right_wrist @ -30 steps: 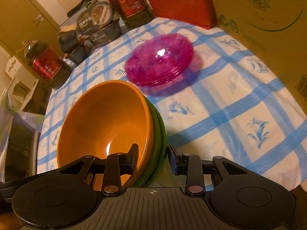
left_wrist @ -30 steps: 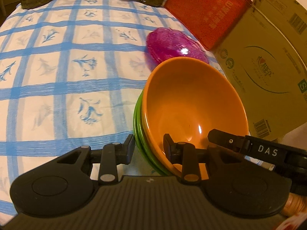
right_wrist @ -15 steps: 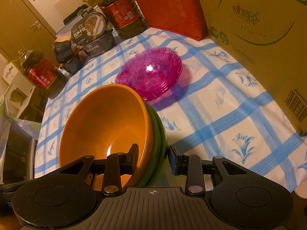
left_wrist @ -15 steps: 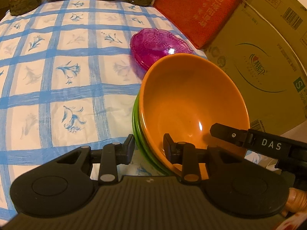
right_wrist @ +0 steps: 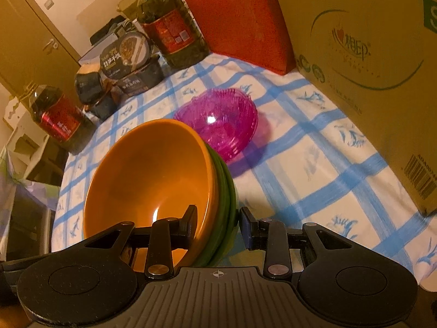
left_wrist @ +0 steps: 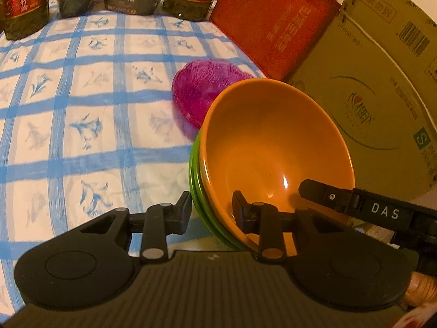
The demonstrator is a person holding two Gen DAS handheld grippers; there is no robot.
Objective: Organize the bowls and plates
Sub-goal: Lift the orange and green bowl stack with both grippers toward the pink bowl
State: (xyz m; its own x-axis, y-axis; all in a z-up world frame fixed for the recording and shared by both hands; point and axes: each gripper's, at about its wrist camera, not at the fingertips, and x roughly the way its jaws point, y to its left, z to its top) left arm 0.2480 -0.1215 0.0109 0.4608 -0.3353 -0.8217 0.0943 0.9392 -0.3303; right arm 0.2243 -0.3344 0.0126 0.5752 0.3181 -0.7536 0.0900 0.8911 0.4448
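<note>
Blue-checked cloth with small flower prints covers the tabletop (left_wrist: 82, 104), seen under warm, dim light. Along its far edge stand oil bottles (right_wrist: 172, 27), stacked dark food tubs (right_wrist: 128, 65) and a red bag (left_wrist: 273, 19); a large cardboard box (right_wrist: 363, 63) lines the right side.

Both views show a stack of bowls: an orange bowl (left_wrist: 273, 142) nested in green bowls (left_wrist: 196, 169), of which only the rims show. The stack appears tilted, its opening turned toward the left wrist camera.

The left gripper (left_wrist: 211, 213) holds the near rim of the stack, one finger inside the orange bowl and the other outside the green rims, at a narrow gap. The right gripper (right_wrist: 217, 225) clamps the rim from the opposite side in the same way, one finger inside the orange bowl and the other against the green outer wall. In the left wrist view, the right gripper's black body, lettered "DAS", reaches in from the right.

A ribbed magenta dish (right_wrist: 218, 125) rests on the cloth just beyond the stack, its near edge hidden behind the bowls.
</note>
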